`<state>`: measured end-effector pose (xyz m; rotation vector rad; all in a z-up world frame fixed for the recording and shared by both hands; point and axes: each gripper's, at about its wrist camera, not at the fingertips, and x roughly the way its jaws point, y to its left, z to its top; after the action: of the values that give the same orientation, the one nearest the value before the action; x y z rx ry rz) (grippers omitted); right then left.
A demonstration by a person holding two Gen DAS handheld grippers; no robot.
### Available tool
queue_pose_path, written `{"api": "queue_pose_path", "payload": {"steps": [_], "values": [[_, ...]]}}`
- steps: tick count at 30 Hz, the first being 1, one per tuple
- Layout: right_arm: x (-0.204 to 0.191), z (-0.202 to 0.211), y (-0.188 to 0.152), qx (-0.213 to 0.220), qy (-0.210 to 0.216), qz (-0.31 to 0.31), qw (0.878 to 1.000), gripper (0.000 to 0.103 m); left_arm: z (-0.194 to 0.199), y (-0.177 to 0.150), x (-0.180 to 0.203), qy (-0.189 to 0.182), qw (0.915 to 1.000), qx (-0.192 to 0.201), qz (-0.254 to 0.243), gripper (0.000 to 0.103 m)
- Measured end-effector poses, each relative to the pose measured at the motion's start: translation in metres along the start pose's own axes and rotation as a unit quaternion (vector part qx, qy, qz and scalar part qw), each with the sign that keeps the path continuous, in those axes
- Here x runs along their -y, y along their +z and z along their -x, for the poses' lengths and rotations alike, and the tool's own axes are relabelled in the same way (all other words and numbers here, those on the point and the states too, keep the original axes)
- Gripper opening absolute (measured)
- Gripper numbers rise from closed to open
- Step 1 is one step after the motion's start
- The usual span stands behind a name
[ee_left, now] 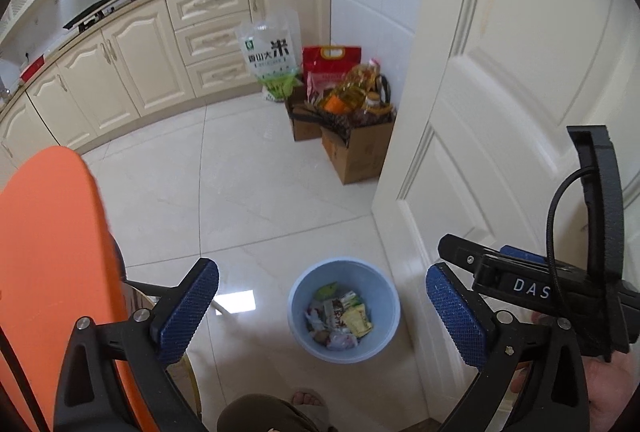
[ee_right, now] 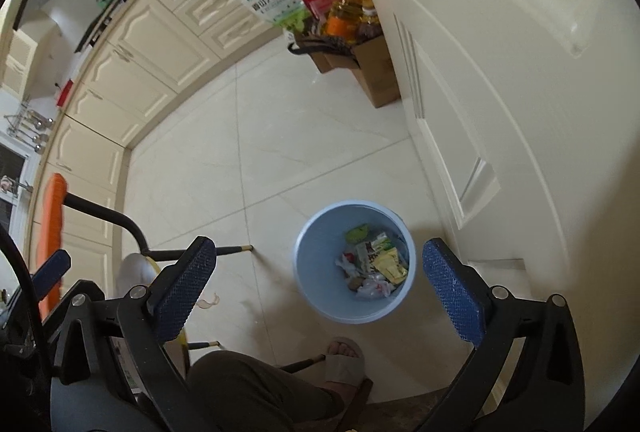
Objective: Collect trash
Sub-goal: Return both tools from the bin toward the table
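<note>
Both grippers, left (ee_left: 322, 316) & right (ee_right: 320, 290), hang released above trash-filled blue bin (ee_left: 308, 344); careless reach w/ either could tip it.

Your left wrist camera looks steeply down from well above the floor, past its own fingers, toward the bin (ee_left: 344, 310) and the far kitchen corner. Your right wrist camera sits just beside it, aimed the same way, tilted more, closer to the door (ee_right: 500, 80). Both share the bin, cabinets (ee_left: 132, 64), boxes (ee_left: 360, 148) and door.
</note>
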<state>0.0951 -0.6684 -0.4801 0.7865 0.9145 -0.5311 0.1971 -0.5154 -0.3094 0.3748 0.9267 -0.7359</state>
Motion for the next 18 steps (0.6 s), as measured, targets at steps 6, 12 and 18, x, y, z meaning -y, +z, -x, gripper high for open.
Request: {"api": "queue_pose_path", "payload": {"steps": [6,12,18], "values": [[-0.024,0.035,-0.001,0.03,0.013,0.019,0.999,0.103,0.052,-0.018,-0.021,-0.01,0.9989,0.044,0.016,0.102],[-0.065,0.075,-0.009,0.065,0.039,0.048,0.996,0.103,0.115,-0.052,-0.053,-0.007,0.9946,0.094,0.042,0.102],[-0.118,0.106,-0.022,0.089,0.067,0.088,0.99,0.103,0.171,-0.097,-0.09,0.017,0.987,0.138,0.08,0.102]]}}
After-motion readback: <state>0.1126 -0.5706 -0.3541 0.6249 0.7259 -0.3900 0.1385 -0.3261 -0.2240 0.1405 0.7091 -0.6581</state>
